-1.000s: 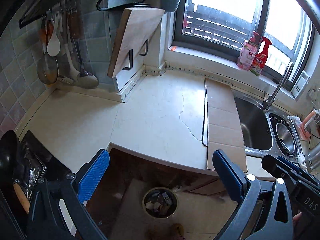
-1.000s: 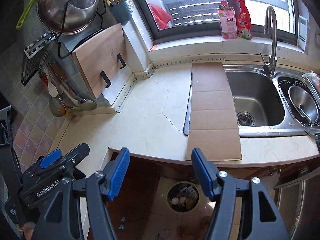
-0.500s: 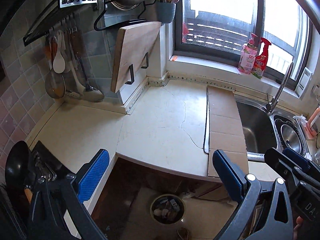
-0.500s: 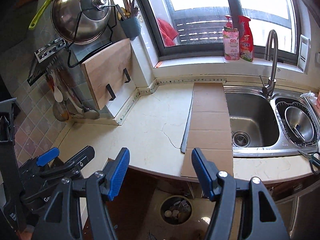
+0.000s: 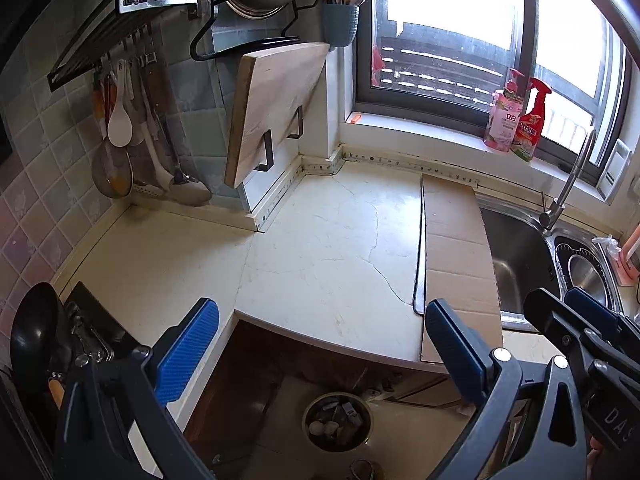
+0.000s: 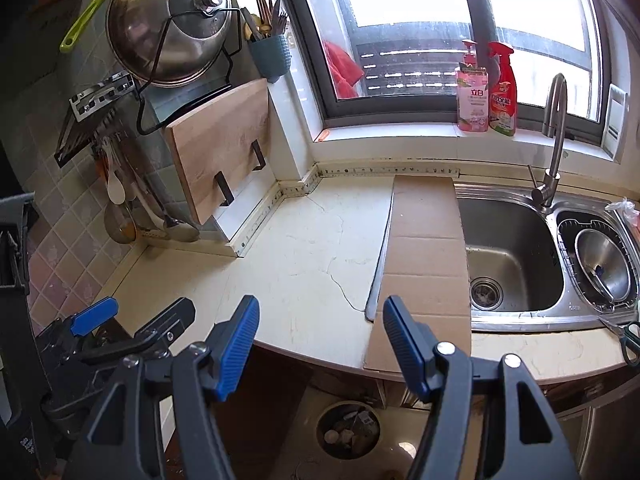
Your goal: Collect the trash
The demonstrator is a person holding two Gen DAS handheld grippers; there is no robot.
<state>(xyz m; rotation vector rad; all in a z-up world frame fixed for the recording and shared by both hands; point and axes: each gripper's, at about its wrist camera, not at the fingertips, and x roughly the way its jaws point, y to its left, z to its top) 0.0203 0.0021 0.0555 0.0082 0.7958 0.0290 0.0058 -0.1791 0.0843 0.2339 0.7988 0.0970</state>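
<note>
Brown cardboard (image 6: 424, 248) is lying flat on the counter (image 6: 304, 248) beside the sink (image 6: 516, 256), nearer than a second ago; both grippers, left (image 5: 320, 332) and right (image 6: 318, 330), are hanging spread and empty, probably about to collect it.

The pale surface (image 6: 304, 248) lies bare left of the cardboard strip (image 6: 424, 256); a hanging cutting board (image 6: 224, 148) crowds the corner.

Right gripper (image 6: 318, 338) with jaws wide and empty, cardboard strip (image 6: 425, 256) on cracked countertop (image 6: 304, 256), bin (image 6: 348, 429) on floor below
</note>
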